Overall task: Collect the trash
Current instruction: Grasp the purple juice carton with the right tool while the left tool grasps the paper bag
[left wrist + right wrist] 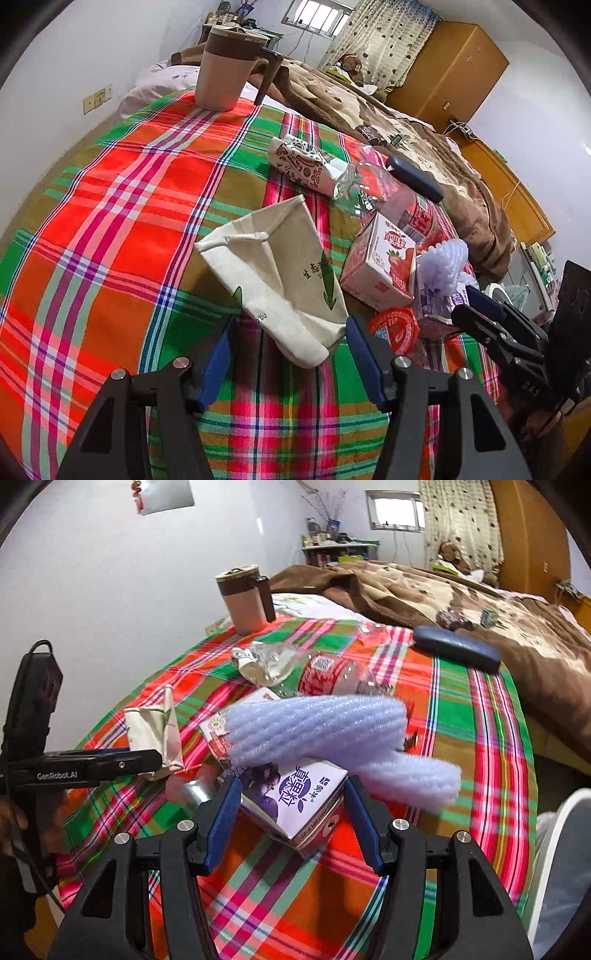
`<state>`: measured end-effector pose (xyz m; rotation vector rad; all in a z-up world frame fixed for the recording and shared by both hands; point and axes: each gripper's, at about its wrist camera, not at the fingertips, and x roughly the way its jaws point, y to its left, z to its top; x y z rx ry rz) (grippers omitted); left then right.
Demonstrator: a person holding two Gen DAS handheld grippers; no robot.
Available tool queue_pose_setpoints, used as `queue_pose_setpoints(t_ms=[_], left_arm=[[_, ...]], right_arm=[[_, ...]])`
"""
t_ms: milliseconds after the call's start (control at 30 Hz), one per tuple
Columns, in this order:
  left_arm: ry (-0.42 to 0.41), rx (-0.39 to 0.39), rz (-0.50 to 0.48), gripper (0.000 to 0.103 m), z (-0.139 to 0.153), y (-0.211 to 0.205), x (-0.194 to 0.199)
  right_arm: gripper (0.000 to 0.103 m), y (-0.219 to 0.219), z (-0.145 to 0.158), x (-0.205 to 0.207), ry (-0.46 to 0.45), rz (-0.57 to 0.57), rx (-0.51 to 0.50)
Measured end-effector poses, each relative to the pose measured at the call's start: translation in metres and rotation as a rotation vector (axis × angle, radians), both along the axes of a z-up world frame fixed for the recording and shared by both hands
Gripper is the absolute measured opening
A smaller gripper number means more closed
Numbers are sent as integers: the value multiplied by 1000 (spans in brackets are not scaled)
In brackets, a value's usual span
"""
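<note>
Bright plaid cloth (147, 221) in red, green and orange covers the bed in a pale-walled bedroom, with a brown blanket (424, 147) rumpled beyond it, a wooden wardrobe (450, 70) at one o'clock in the left wrist view, and a curtained window (317, 16) at twelve.

The left gripper (291, 332) tilts down toward the cloth, its blue pads (360, 347) set at a middling width around the near end of a cream paper bag (280, 273); the bag's corner lies between the jaws, and I cannot tell if the pads press on it. From the right wrist view the same tool (147, 760) comes in from nine o'clock with the bag (155, 727) at its tip.

The right gripper (291, 801) also angles downward, jaws wide, straddling a purple drink carton (303, 801) without clearly touching it. A lilac foam net (325, 731) lies over the carton, toward twelve o'clock.

More trash clusters at the cloth's middle: a red strawberry carton (376, 266), a crushed clear bottle (295, 668), a patterned paper wrapper (303, 166) and a red foil lid (395, 328). A lidded mug (229, 66) stands at the far edge, and a dark case (454, 646) rests by the blanket.
</note>
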<state>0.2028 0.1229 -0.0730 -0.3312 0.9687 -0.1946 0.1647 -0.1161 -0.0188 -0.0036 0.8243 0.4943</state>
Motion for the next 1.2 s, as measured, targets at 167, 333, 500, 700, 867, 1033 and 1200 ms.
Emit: queue_pose_setpoints(t_ms=[167, 333, 500, 700, 867, 1033, 1200], left_arm=[[8, -5, -7, 61, -2, -3, 3], [18, -1, -8, 61, -4, -6, 4], [16, -3, -6, 61, -3, -5, 4], [8, -10, 4, 61, 0, 2, 7], [28, -36, 26, 65, -4, 0, 13], [17, -28, 32, 66, -4, -6, 20], [33, -39, 63, 66, -10, -5, 30]], right_arm=[[59, 2, 5, 14, -11, 13, 0], [59, 15, -3, 28, 41, 120, -8], [60, 8, -8, 24, 104, 172, 66], [60, -3, -10, 1, 157, 222, 132], [60, 7, -8, -17, 135, 241, 94], [60, 22, -9, -31, 106, 254, 17], [60, 27, -12, -32, 126, 219, 8]])
